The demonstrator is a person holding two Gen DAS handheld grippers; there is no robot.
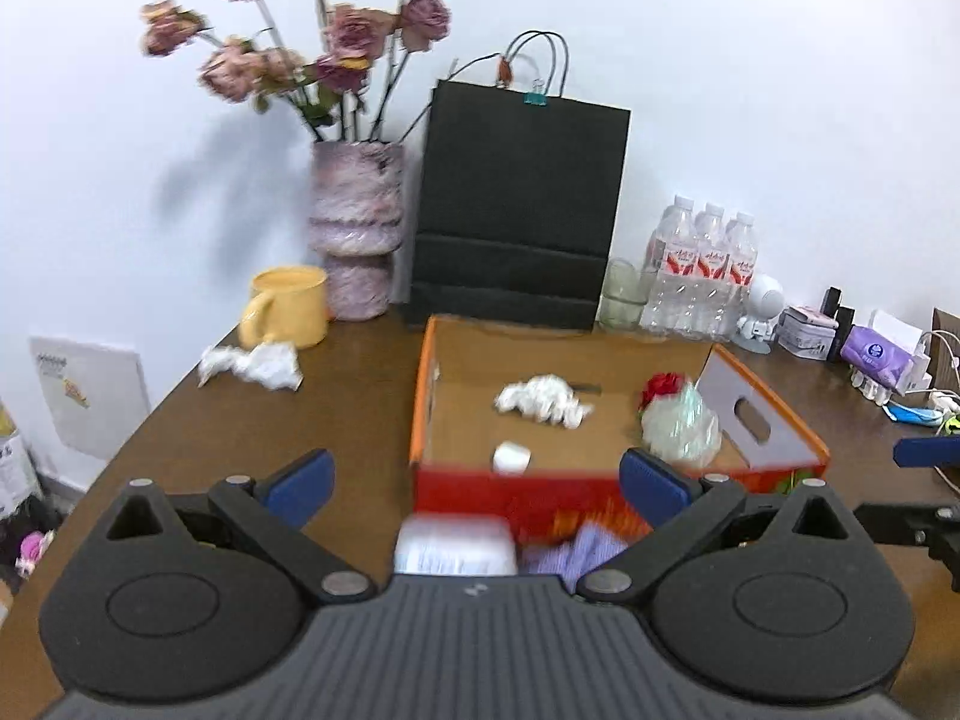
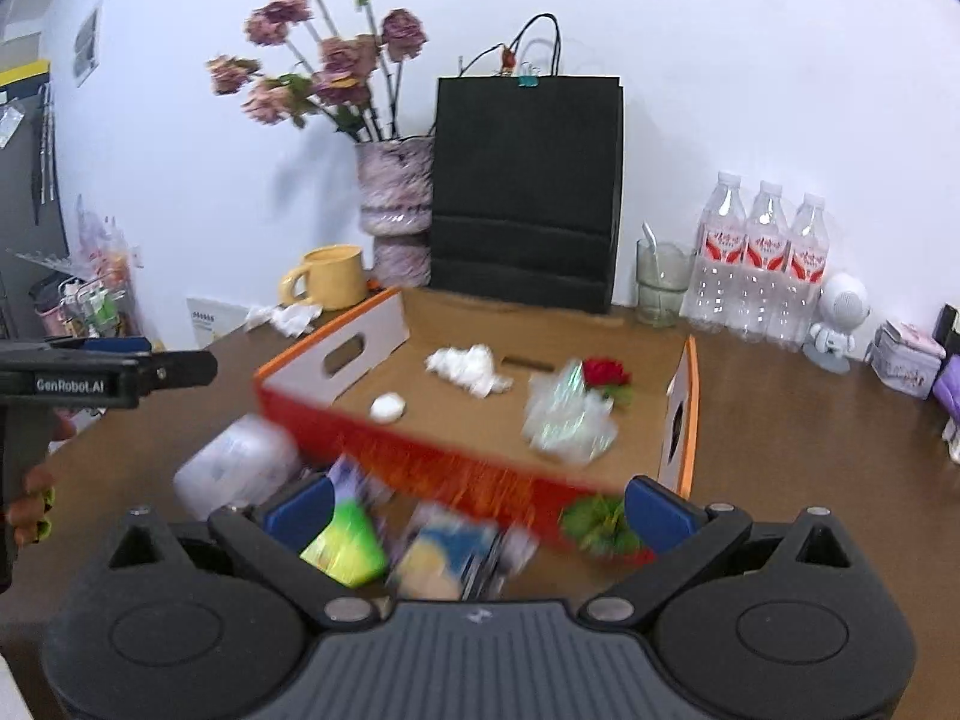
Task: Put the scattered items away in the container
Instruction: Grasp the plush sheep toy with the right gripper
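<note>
Right, the box [image 1: 606, 354] sits mid-table, orange rim, cardboard floor, and it's already got company: a crumpled tissue [image 1: 543, 399] near the middle, a small white wad [image 1: 511, 457] by the near wall, and a red flower [image 1: 663, 387] tucked against a crinkly plastic wrap [image 1: 684, 426] on the right side.

Both tongs are gaping wide with nothing between the pads: the left gripper [image 1: 477, 483] hangs in front of the box, the right gripper [image 2: 477, 501] likewise.

Outside the box there's plenty loose. Another tissue [image 1: 252, 363] lies by the yellow mug [image 1: 288, 306]. Just before the near wall, blurred: a white pack [image 2: 237, 465], a green packet [image 2: 345, 543], a blue-and-yellow packet [image 2: 447, 552], and a green-leaved thing [image 2: 600, 525] touching the box's corner.

Behind the box stand a black bag [image 1: 516, 204], a vase [image 1: 357, 234] of dried roses, a glass [image 2: 660, 282], three bottles [image 2: 762, 258] and a white figurine [image 2: 840, 318].
</note>
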